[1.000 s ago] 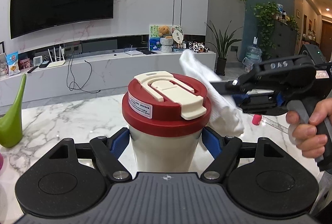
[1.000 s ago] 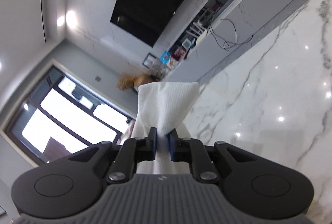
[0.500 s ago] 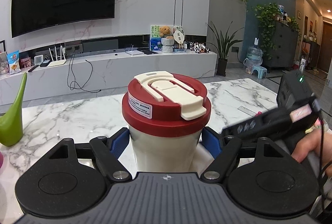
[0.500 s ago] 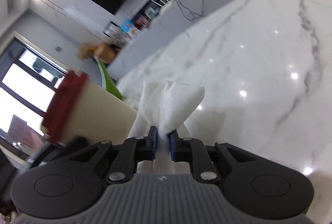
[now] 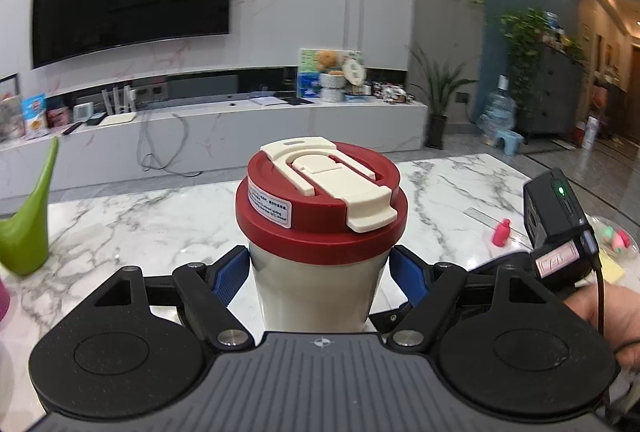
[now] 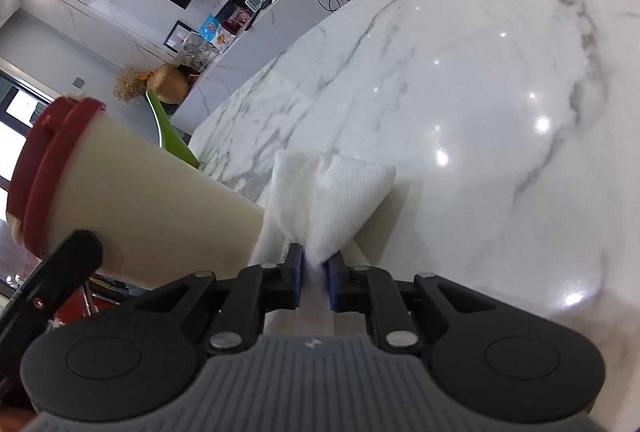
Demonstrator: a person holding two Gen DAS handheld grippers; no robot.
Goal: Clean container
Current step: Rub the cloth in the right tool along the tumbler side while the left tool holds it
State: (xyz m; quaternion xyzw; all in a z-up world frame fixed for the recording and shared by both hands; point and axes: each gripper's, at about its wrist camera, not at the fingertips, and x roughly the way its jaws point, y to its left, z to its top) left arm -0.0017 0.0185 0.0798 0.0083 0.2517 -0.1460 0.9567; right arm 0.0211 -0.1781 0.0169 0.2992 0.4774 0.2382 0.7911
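Note:
A cream cup [image 5: 316, 284] with a red lid [image 5: 320, 216] and a cream flip clasp stands upright on the marble table. My left gripper [image 5: 320, 272] is shut on the cup's body just under the lid. The cup also shows in the right wrist view [image 6: 152, 200], where it lies tilted across the left side. My right gripper [image 6: 315, 266] is shut on a folded white paper towel [image 6: 328, 200], which touches the cup's lower side near its base. The right gripper's body [image 5: 556, 228] shows low at the right of the left wrist view; the towel is hidden there.
A green watering can [image 5: 32, 220] stands at the table's left. A small pink bottle [image 5: 501, 232] and a clear ruler [image 5: 486, 214] lie at the right. The marble table [image 6: 480, 92] stretches ahead. A TV wall and a low cabinet are behind.
My right gripper has dropped with the towel from beside the lid down to the cup's lower side. The left gripper has kept its hold on the cup.

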